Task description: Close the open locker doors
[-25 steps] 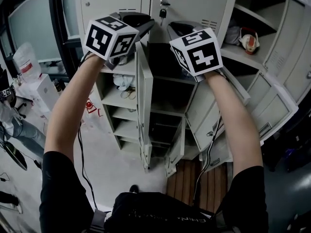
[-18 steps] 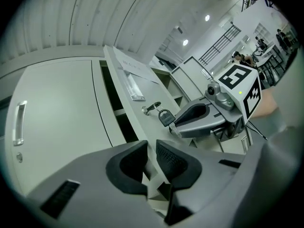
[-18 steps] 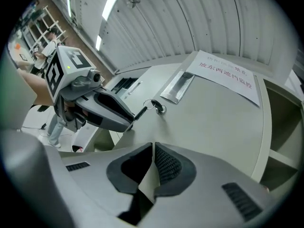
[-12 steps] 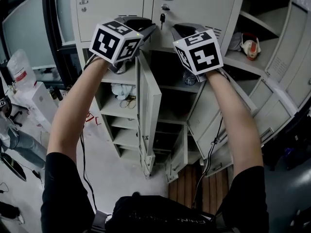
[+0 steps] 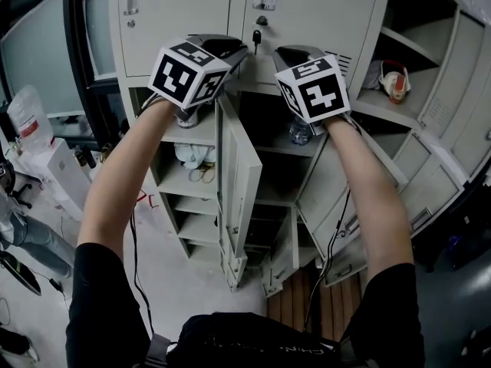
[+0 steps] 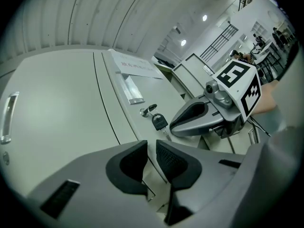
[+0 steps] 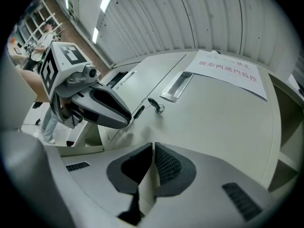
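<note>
A bank of grey lockers fills the head view. Its upper doors (image 5: 314,10) are shut, and a key (image 5: 257,37) hangs in one lock. Below them a tall door (image 5: 239,175) stands swung out, with a lower door (image 5: 281,253) and a right-hand door (image 5: 331,190) also open. My left gripper (image 5: 224,48) and right gripper (image 5: 294,54) are held side by side in front of the shut upper doors, above the open ones. In the left gripper view the left gripper (image 6: 151,159) is shut with nothing in it. The right gripper (image 7: 153,164) is likewise shut and empty.
More open doors (image 5: 441,176) hang on the lockers at the right, where a red and white object (image 5: 396,83) lies on a shelf. A bottle (image 5: 299,133) stands in the middle compartment. A wooden mat (image 5: 326,294) lies underfoot. A white box (image 5: 54,167) and a person (image 5: 23,232) are at the left.
The view has drifted up the lockers, so the open doors sit lower in the picture. Both grippers have moved slightly closer to the shut upper doors.
</note>
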Motion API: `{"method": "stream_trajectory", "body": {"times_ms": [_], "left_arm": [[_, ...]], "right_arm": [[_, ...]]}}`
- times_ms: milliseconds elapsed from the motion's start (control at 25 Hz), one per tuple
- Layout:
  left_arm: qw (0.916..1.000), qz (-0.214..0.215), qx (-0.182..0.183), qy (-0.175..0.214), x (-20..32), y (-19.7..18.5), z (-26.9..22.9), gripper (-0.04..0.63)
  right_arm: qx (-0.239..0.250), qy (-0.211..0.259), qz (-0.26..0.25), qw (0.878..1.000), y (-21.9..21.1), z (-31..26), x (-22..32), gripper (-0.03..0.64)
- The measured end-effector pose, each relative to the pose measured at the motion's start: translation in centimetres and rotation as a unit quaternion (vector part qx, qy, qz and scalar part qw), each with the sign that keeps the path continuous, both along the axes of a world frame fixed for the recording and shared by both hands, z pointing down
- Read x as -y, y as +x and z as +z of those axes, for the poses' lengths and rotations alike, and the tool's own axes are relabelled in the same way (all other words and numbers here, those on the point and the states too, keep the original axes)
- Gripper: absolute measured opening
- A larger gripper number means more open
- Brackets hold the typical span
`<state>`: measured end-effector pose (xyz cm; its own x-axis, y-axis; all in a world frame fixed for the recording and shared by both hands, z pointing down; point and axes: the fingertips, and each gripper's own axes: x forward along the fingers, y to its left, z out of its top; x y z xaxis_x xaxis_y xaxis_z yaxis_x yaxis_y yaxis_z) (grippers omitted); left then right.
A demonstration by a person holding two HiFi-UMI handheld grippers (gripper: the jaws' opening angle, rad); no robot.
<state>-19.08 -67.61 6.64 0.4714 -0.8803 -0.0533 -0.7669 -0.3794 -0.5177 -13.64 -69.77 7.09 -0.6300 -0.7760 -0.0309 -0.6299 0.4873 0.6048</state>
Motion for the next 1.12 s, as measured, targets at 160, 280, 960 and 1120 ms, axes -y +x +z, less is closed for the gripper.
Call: {"method": "stream_trajectory", "body": {"times_ms": [160, 280, 960, 1120], "left_arm": [[1.0, -0.001, 0.0, 0.002, 0.2, -0.5, -0.1, 0.069], [1.0, -0.001, -0.001, 0.006, 0.1, -0.9, -0.3, 0.069], [0.9759, -0.056, 0.174, 0.119, -2.4, 1.1, -4.3, 0.071], [0.9481, -0.084, 0.27, 0.145, -2.3, 2.2, -4.4, 0.072]], "right_arm": [[0.0, -0.002, 0.004, 1.0, -0.1, 0.0, 0.7, 0.041], [0.002, -0.001, 0.007, 1.0, -0.1, 0.0, 1.0, 0.041], [0.002, -0.007, 0.005, 1.0, 0.1, 0.1, 1.0, 0.041], [-0.001, -0.011, 0.005, 1.0, 0.3, 0.3, 1.0, 0.041]]}}
